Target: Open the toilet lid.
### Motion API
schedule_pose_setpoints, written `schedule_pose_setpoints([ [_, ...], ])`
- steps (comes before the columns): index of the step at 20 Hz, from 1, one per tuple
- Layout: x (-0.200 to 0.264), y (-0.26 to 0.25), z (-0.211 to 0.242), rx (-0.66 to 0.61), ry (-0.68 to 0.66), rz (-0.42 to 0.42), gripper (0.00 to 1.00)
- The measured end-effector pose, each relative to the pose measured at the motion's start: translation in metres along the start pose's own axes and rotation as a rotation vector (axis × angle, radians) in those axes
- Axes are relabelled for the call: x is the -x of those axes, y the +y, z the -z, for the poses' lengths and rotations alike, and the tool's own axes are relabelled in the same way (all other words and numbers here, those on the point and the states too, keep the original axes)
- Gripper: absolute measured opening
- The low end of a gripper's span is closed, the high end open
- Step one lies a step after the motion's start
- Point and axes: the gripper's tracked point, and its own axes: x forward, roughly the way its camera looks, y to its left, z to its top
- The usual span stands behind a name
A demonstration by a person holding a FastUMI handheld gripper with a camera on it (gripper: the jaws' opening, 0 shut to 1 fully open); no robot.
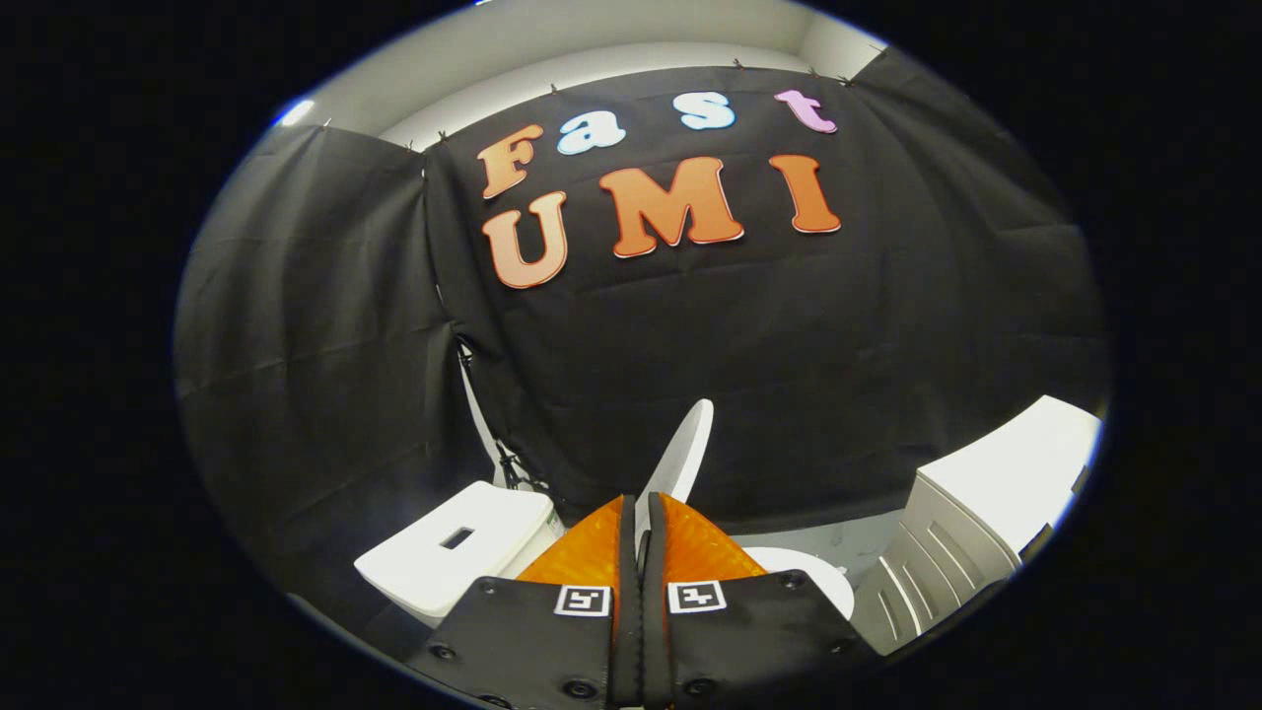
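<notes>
The white toilet lid (683, 454) stands lifted, seen edge-on, and rises just ahead of my fingertips. My gripper (641, 505) is shut on the lid's lower edge, with both fingers pressing its thin rim between them. The white tank (449, 552), with a dark slot on its top, sits to the left of the fingers. Part of the seat and bowl rim (808, 577) shows to the right, behind the right finger (700, 547). The rest of the bowl is hidden by the gripper body.
A white ribbed cabinet (971, 513) stands to the right of the toilet. Black cloth walls close in behind and to the left. A thin white pipe (480, 419) runs up the cloth behind the tank.
</notes>
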Motion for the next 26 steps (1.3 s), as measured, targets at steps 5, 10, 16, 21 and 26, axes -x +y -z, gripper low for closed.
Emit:
schedule_pose_setpoints([
  [5,-0.006,0.029,-0.008,0.017,0.000,-0.043,0.08],
  [10,-0.008,0.056,-0.013,0.024,-0.003,-0.081,0.08],
  [16,-0.016,0.093,-0.018,0.039,-0.004,-0.134,0.08],
  [21,-0.020,0.118,-0.020,0.021,0.005,-0.174,0.08],
  [26,-0.023,0.151,-0.021,0.052,0.011,-0.204,0.08],
])
